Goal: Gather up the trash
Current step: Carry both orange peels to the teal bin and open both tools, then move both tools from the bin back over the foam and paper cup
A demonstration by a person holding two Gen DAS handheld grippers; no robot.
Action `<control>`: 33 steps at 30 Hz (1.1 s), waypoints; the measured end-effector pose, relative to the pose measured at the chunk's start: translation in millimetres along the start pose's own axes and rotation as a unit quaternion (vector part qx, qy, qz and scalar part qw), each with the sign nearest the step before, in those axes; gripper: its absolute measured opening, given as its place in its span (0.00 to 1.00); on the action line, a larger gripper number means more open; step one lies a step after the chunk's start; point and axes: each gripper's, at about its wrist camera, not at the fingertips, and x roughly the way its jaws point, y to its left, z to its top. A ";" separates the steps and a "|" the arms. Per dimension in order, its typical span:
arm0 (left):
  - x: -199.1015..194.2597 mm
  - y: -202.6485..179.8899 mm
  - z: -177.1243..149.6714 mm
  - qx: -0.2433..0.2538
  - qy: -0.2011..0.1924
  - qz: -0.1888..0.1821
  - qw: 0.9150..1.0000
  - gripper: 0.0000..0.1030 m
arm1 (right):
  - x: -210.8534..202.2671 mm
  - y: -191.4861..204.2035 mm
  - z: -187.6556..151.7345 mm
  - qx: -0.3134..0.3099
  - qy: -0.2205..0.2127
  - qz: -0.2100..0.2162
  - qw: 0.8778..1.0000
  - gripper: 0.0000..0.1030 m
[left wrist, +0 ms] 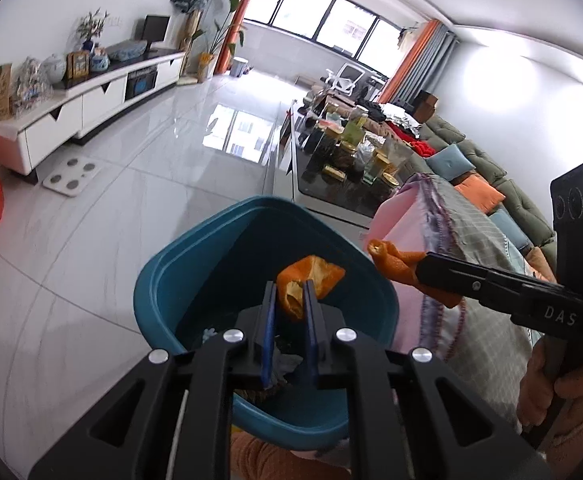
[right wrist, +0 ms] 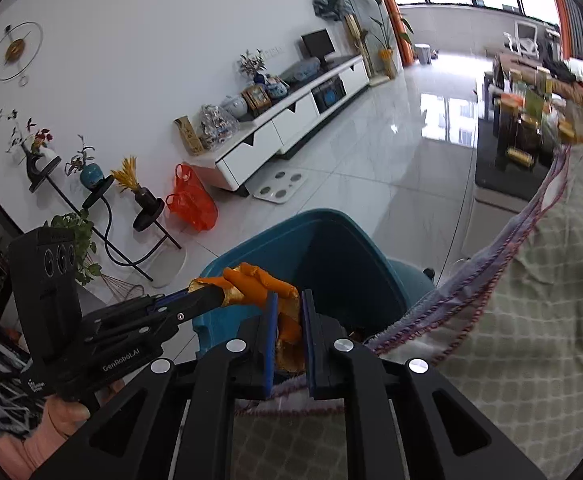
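Main risk, we think: the right peel (left wrist: pixel 395 262) sits at the bin (left wrist: pixel 163 280) rim, by the blanket (left wrist: pixel 447 216); let go now & it prob lands outside. Left gripper (left wrist: pixel 291 292) is pinched on its peel (left wrist: pixel 311 276) over the bin mouth. Right gripper (right wrist: pixel 289 318) grips its peel too, reaching in level from the side.

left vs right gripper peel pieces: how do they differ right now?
The left gripper holds its orange peel over the open teal bin; the right gripper holds its peel at the bin's edge, beside the checked cloth. Left's peel is broad, right's long and curled. Both grippers are shut on peel.
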 end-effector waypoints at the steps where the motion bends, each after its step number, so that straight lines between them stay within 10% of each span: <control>1: 2.3 1.4 -1.1 -0.003 0.001 -0.002 1.000 0.14 | 2.9 -1.0 0.6 0.006 0.003 0.002 1.000 0.13; 17: -12.7 -23.1 -5.4 0.018 -0.023 -0.020 0.999 0.36 | -47.4 -7.7 -8.8 0.015 -0.049 -0.003 0.999 0.25; 33: -26.8 -170.3 -46.7 0.155 -0.022 -0.163 0.974 0.50 | -178.4 -45.6 -97.5 0.043 -0.145 -0.076 0.986 0.33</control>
